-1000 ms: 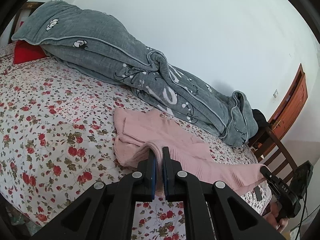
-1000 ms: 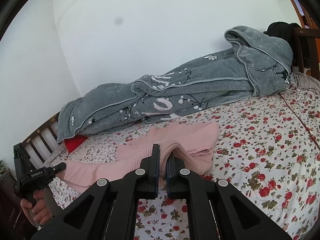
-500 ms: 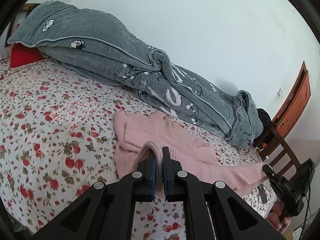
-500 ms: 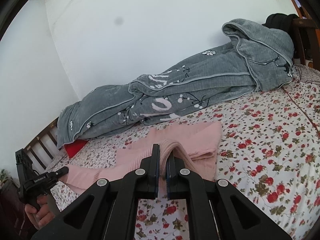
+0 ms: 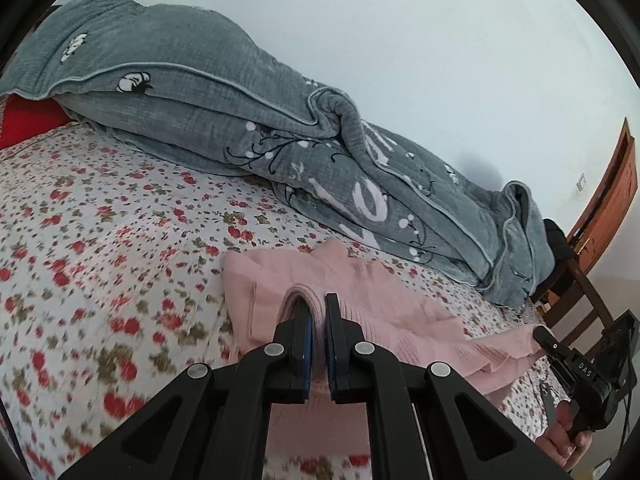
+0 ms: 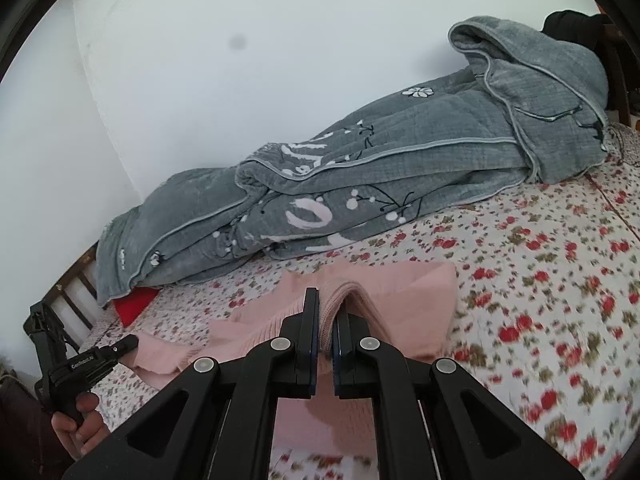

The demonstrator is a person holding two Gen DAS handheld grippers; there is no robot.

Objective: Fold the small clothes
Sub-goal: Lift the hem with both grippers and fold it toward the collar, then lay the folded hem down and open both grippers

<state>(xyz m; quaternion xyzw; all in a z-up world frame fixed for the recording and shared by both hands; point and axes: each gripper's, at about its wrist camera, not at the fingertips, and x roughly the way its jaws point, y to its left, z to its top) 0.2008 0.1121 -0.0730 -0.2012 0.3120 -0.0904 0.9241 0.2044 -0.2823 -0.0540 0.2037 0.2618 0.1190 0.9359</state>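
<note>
A pink knit garment lies partly folded on the flowered bedsheet. My left gripper is shut on a bunched ribbed edge of it, lifted off the bed. My right gripper is shut on the other end of that edge, and the garment drapes away beneath it. Each view shows the opposite gripper at the far end of the pink cloth: the right gripper at the lower right, the left gripper at the lower left, each held by a hand.
A rolled grey quilt with white flowers runs along the wall behind the garment. A red pillow peeks out under its end. A wooden chair and a door stand past the bed's right end.
Both grippers have carried the pink edge forward over the garment towards the quilt and slightly down. The quilt looms larger in both views. The grips have not altered.
</note>
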